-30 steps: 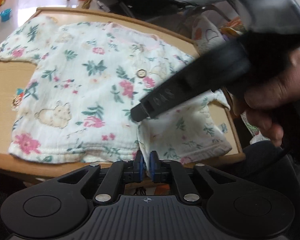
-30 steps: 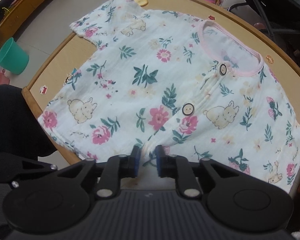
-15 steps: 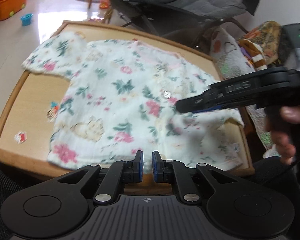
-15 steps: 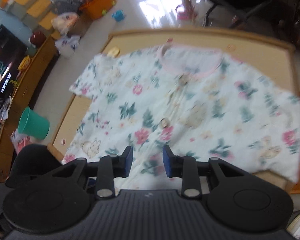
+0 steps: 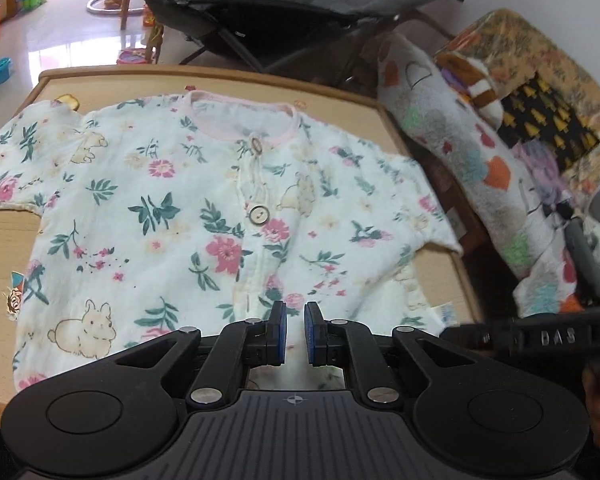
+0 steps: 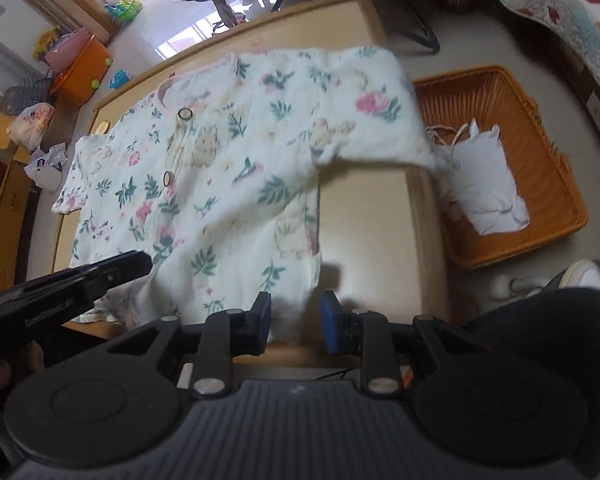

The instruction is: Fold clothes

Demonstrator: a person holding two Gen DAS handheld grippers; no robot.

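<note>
While the floral shirt [image 5: 204,216] lies flat, buttoned side up, on the surface [image 6: 364,216] | left tongs [image 5: 294,334] and right tongs [image 6: 295,322] both released, empty, over its hem at 6 o'clock | soft, light, floppy cloth | you'd best pinch sleeve edges

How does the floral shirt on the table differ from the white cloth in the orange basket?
The white floral button-front shirt is printed with flowers and rabbits; the plain white cloth has no print. The shirt lies spread out on the light wooden table; the cloth sits loosely in the orange woven basket beside it. The shirt shows round buttons; the cloth shows none. Both are pale fabric.
</note>
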